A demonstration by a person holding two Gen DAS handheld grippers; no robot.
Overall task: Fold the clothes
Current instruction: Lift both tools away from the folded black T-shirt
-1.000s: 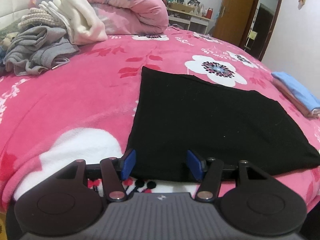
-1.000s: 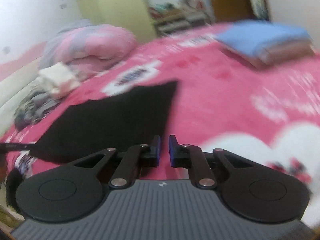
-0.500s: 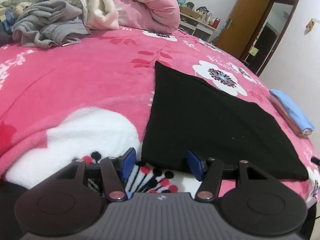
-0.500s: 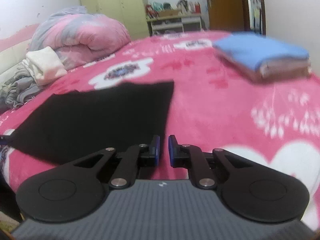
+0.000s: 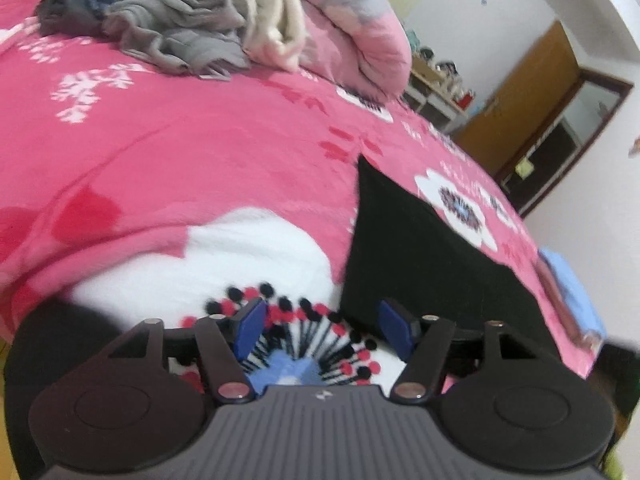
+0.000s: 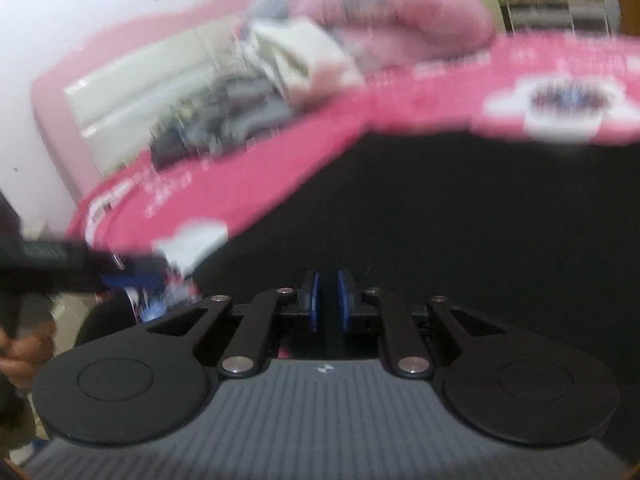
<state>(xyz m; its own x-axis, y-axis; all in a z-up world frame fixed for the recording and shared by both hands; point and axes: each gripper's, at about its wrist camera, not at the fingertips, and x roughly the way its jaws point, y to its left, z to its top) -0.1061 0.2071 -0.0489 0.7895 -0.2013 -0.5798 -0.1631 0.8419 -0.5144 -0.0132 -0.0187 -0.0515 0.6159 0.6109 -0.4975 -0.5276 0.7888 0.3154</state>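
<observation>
Pink floral bedspread, flat folded black garment, left claw released, right claw nearly clenched, empty.

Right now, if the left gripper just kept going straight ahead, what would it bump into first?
Probably the pink flowered blanket. The left gripper is open and points over its white flower, with the black cloth just off to the right. Depth is hard to judge.

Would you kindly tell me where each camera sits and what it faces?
Left wrist: behind the open left claw, facing across the pink bedspread toward the clothes pile.
Right wrist: behind the right claw, over the black garment; a hand shows at left.
Shared: garment, bedspread, pile.
</observation>
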